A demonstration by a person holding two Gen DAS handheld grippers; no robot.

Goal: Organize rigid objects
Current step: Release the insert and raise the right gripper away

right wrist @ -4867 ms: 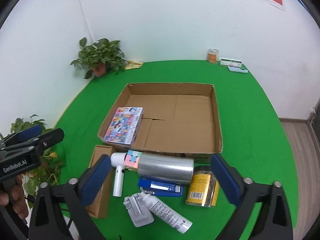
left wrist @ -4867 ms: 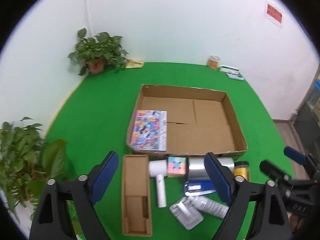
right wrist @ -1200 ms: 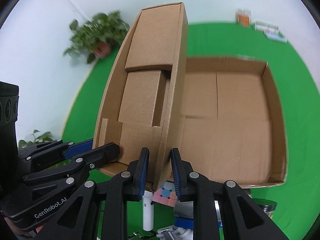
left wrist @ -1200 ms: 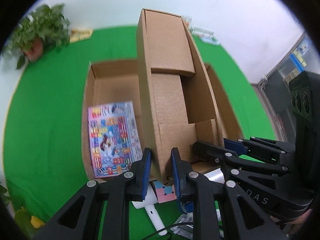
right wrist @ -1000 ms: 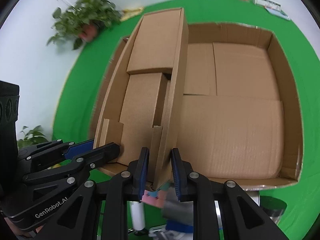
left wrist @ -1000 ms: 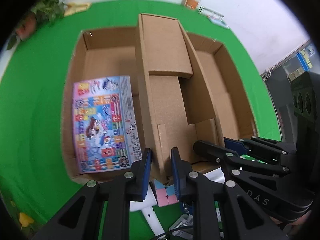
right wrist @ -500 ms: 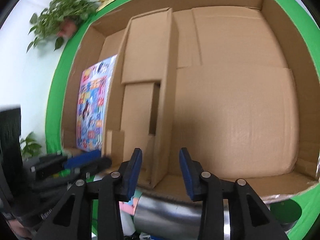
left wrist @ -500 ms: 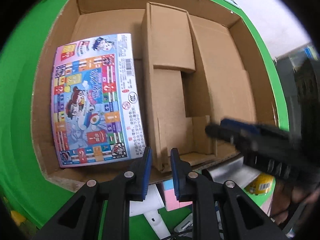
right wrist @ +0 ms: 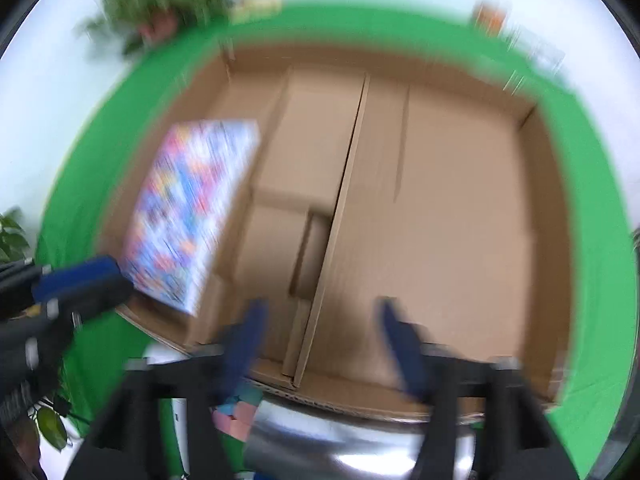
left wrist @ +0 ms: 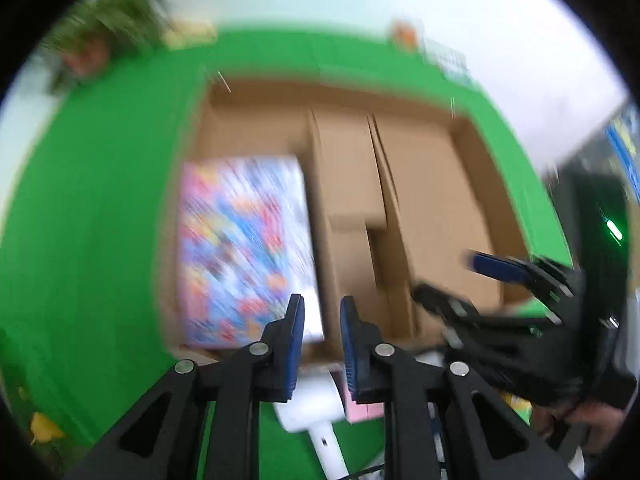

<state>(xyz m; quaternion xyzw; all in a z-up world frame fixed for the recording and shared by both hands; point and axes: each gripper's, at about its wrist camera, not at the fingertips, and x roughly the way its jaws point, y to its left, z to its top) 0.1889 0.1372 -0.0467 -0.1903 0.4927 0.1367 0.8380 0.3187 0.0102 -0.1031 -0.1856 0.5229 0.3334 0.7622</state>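
The narrow cardboard box point(left wrist: 348, 184) point(right wrist: 304, 152) lies flat inside the large cardboard box point(left wrist: 340, 88) point(right wrist: 440, 200), beside the colourful flat box point(left wrist: 240, 248) point(right wrist: 188, 216). My left gripper point(left wrist: 320, 340) point(right wrist: 84, 286) hangs over the large box's near wall. Its jaws are a narrow gap apart and opening, with nothing between them. My right gripper point(right wrist: 320, 336) point(left wrist: 460, 284) hovers above the narrow box's near right wall. Its jaws are opening wide and its pads are clear of the cardboard. Both views are blurred.
In front of the large box lie a silver cylinder point(right wrist: 340, 440), a pastel cube point(right wrist: 236, 408) point(left wrist: 360, 404) and a white handled item point(left wrist: 316, 412). Potted plants point(right wrist: 160, 0) point(left wrist: 100, 28) stand at the green table's far left. A hand point(left wrist: 580, 420) holds the right gripper.
The right jaws have spread wide off the narrow box's wall. The left gripper has let go and drawn back and up. The narrow box now rests in the large box.
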